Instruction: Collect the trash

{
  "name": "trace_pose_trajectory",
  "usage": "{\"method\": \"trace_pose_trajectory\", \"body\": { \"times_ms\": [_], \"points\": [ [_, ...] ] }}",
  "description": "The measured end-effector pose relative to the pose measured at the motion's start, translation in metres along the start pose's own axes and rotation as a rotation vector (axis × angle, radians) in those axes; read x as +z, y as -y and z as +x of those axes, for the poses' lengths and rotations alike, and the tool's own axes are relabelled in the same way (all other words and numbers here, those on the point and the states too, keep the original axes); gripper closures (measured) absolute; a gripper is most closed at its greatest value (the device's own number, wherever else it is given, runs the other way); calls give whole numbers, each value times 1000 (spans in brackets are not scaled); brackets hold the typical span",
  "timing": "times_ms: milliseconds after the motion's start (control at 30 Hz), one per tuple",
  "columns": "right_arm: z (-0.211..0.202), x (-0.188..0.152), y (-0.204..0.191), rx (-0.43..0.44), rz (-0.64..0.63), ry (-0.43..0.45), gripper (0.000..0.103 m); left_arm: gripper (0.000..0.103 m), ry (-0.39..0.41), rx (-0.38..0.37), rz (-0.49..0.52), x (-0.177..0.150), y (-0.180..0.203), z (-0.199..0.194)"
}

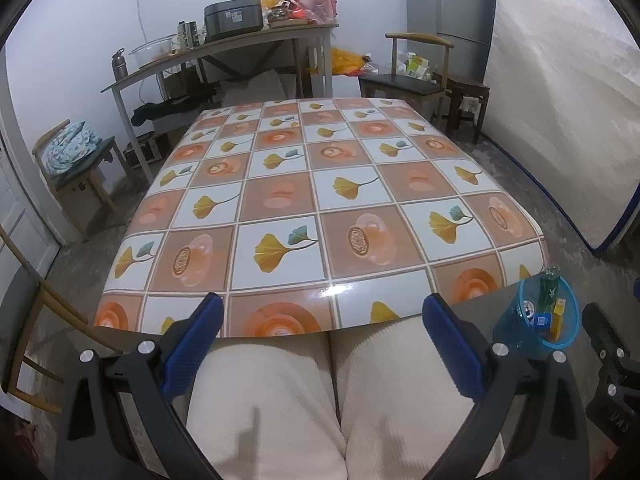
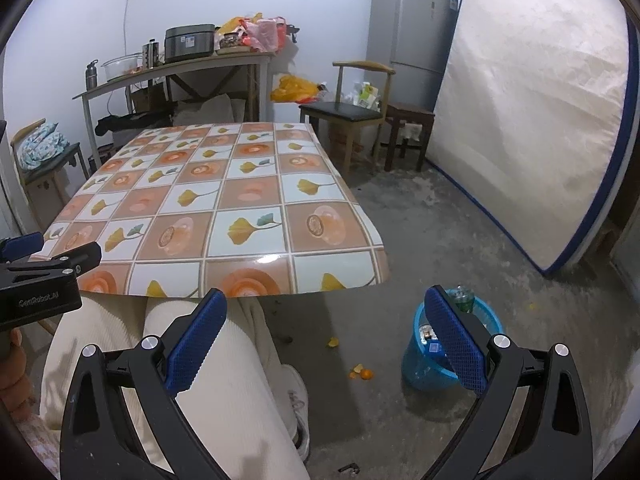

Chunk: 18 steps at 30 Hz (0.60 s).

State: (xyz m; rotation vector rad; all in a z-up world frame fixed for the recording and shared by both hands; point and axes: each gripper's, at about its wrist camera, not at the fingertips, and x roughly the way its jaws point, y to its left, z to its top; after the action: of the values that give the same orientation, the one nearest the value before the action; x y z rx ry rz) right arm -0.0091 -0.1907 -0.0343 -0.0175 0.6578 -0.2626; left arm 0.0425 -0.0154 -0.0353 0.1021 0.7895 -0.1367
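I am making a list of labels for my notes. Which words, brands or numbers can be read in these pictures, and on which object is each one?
"GenRobot.AI": white print on the black body of the left gripper, seen from the right wrist.

Too small or blurred to read: the sticker on the grey rice cooker, the blue label on the silver fridge, the green can and small packets in the blue plastic trash bin.

Nothing else carries text.

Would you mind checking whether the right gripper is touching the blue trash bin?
Cannot tell: in the right wrist view, the right gripper overlaps the blue trash bin, showing neither contact nor gap.
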Motion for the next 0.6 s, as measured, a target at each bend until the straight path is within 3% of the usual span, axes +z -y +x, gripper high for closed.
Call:
{"method": "trace_pose_trajectory", "body": {
  "times_ms": [600],
  "points": [
    [-1, -2, 1, -1, 2, 5, 8, 6, -9, -22, 48, -2, 11, 1]
  ]
}}
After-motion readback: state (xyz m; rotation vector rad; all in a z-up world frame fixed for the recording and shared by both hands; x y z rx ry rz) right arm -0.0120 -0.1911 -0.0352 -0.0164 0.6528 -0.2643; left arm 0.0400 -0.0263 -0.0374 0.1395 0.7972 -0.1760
